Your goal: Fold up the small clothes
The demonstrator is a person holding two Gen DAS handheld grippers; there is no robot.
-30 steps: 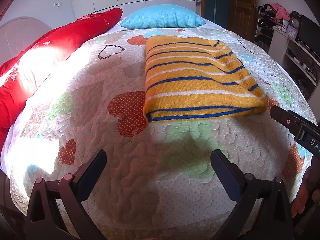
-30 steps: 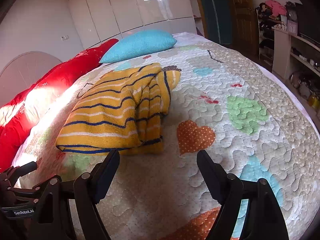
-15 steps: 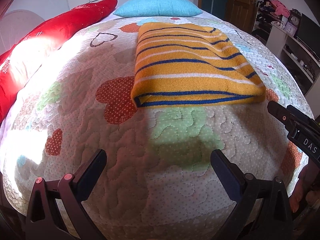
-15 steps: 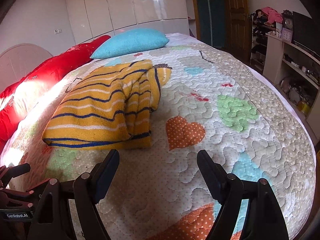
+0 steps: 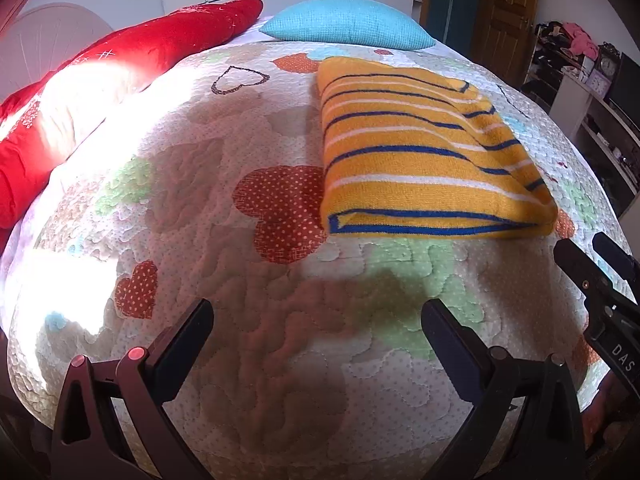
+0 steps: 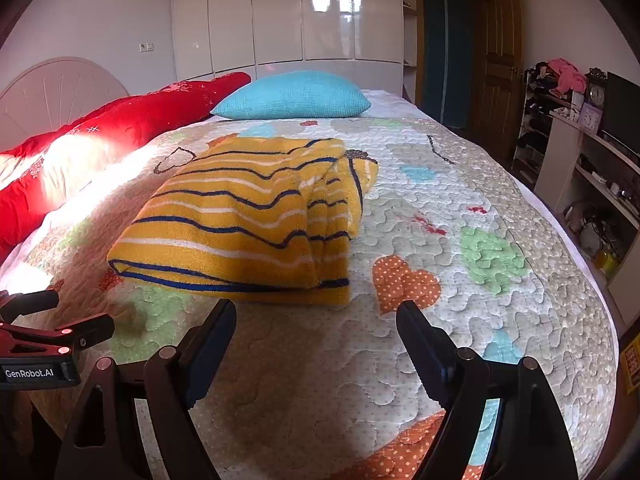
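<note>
A folded yellow garment with blue and white stripes (image 5: pixel 424 152) lies flat on the quilted bed (image 5: pixel 280 340), also seen in the right wrist view (image 6: pixel 248 220). My left gripper (image 5: pixel 316 324) is open and empty, above the quilt, short of the garment's near edge and to its left. My right gripper (image 6: pixel 316 320) is open and empty, just short of the garment's near right corner. The right gripper shows at the right edge of the left wrist view (image 5: pixel 600 280); the left gripper shows at the left edge of the right wrist view (image 6: pixel 52 328).
A long red pillow (image 5: pixel 100 80) lies along the left side of the bed and a turquoise pillow (image 6: pixel 292 96) at its far end. White wardrobes (image 6: pixel 280 20) stand behind. Shelves with clutter (image 6: pixel 580 152) and a wooden door (image 6: pixel 496 64) stand right.
Both grippers have shifted and lifted slightly, so the views changed. The garment lies still. Both grippers stay open.
</note>
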